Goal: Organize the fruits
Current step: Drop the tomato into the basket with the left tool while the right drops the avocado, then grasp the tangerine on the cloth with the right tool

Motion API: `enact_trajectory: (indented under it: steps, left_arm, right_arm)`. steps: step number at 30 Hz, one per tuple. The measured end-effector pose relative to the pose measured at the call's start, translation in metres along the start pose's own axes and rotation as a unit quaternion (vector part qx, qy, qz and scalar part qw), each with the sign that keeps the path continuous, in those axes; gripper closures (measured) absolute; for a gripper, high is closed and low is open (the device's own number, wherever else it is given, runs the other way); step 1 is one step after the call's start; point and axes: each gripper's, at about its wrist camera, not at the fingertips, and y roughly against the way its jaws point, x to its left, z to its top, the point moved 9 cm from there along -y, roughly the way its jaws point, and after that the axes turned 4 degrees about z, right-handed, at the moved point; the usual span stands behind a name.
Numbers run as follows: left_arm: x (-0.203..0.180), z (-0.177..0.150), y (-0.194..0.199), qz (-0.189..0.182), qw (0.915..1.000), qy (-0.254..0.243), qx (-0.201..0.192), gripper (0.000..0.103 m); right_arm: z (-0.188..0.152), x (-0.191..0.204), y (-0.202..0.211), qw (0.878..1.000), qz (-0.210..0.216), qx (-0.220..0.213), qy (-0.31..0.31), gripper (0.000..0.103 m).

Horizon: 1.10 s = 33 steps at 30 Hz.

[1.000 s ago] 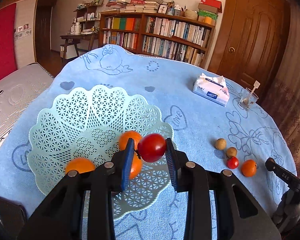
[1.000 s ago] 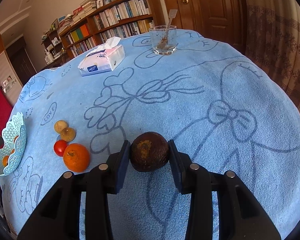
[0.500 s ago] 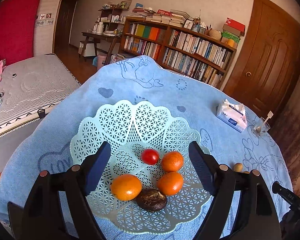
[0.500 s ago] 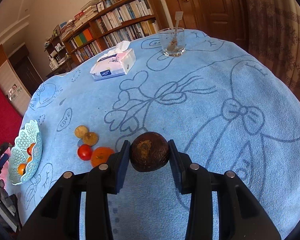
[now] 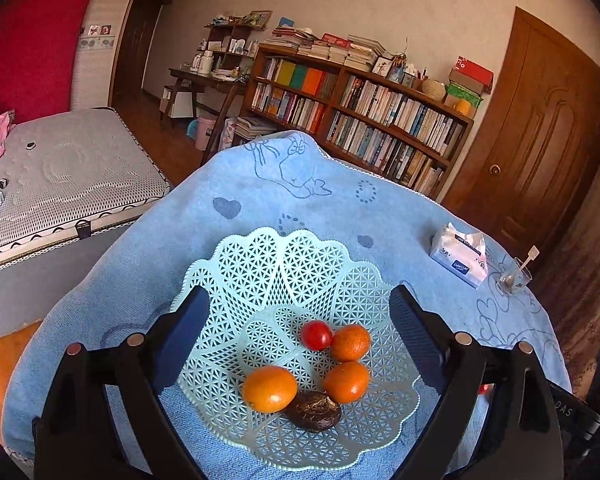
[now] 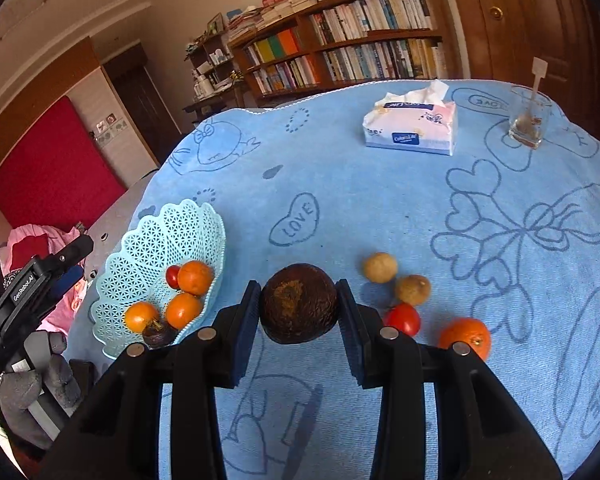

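Note:
A pale green lattice basket holds a red tomato, three oranges, the nearest one, and a dark brown fruit. My left gripper hangs open above the basket, its fingers wide apart and holding nothing. My right gripper is shut on a dark brown round fruit, raised over the blue cloth just right of the basket. Loose on the cloth lie two tan fruits, a tomato and an orange.
A tissue pack and a glass with a spoon stand at the far side of the blue cloth. The left gripper's body shows at the left of the right wrist view. A mattress lies left of the table.
The left gripper let go of the tomato into the basket, opened wide and pulled back. The right gripper carried the brown fruit leftward, closer to the basket.

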Motion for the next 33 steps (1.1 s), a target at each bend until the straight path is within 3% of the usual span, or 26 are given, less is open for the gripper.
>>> enact_trajectory:
  steps: [8,16,18,29,33]
  left_arm:
    - [-0.005,0.002,0.005,-0.010,0.9999,-0.003,-0.004,0.010]
    - [0.001,0.002,0.003,-0.011,0.9999,0.013,0.001,0.005]
    - [0.001,0.002,0.003,-0.012,0.9998,0.014,0.002,0.005]
    - [-0.001,-0.001,-0.002,-0.015,0.9997,0.014,0.011,0.005]
    - [-0.008,-0.006,-0.004,-0.019,0.9997,0.007,0.015,0.005]
  right_arm:
    - [0.002,0.062,-0.032,0.998,0.040,0.024,0.039,0.064]
    - [0.004,0.092,-0.056,0.996,0.059,0.038,0.055,0.062]
    - [0.004,0.092,-0.055,0.996,0.052,0.032,0.059,0.056]
    - [-0.004,0.054,-0.048,0.999,0.026,0.027,0.017,0.056]
    - [-0.006,0.038,-0.040,1.000,0.011,0.018,0.007,0.050]
